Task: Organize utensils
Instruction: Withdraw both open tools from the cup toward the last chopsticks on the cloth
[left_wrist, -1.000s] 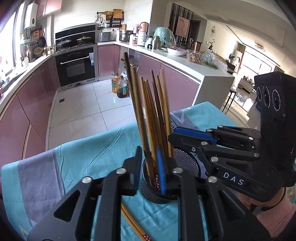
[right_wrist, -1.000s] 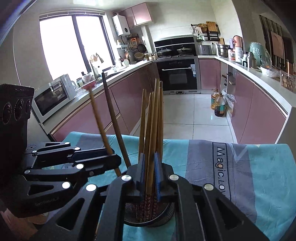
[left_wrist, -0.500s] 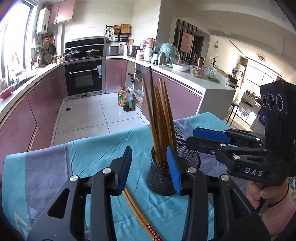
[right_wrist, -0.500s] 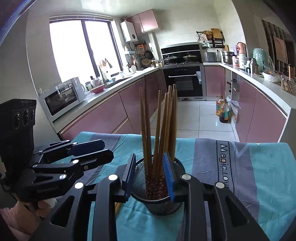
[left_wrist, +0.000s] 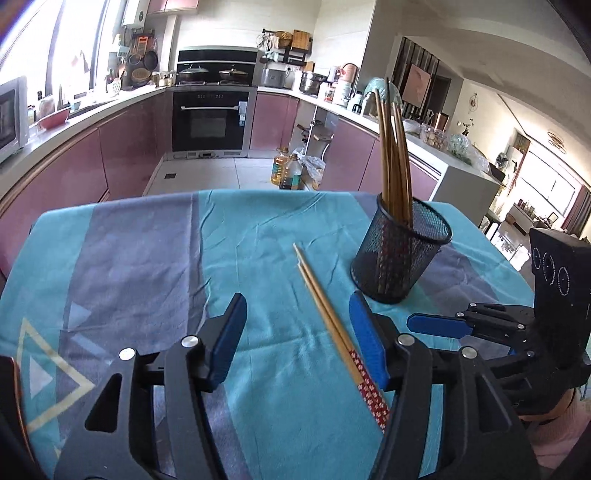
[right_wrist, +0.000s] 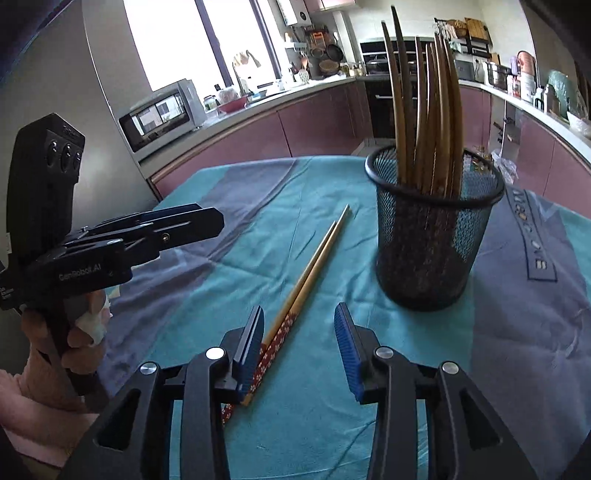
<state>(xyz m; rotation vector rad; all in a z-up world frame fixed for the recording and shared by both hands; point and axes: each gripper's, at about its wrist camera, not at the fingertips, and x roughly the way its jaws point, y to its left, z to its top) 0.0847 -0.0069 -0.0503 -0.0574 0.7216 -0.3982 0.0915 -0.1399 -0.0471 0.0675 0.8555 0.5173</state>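
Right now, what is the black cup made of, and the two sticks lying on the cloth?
The black cup looks like metal wire mesh with a dark matte coat: you can see through its tiny holes, and it has a solid rim. The two chopsticks look like bamboo or wood, pale tan and smooth, with red flower-patterned ends, probably painted or lacquered. The cloth is woven fabric, wrinkled and soft-looking.

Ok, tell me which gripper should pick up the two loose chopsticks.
Probably left. The left gripper is open with the loose chopsticks lying between its fingers. The right gripper, also open, has them at its left finger, off-centre. The mesh cup stands close by for either.
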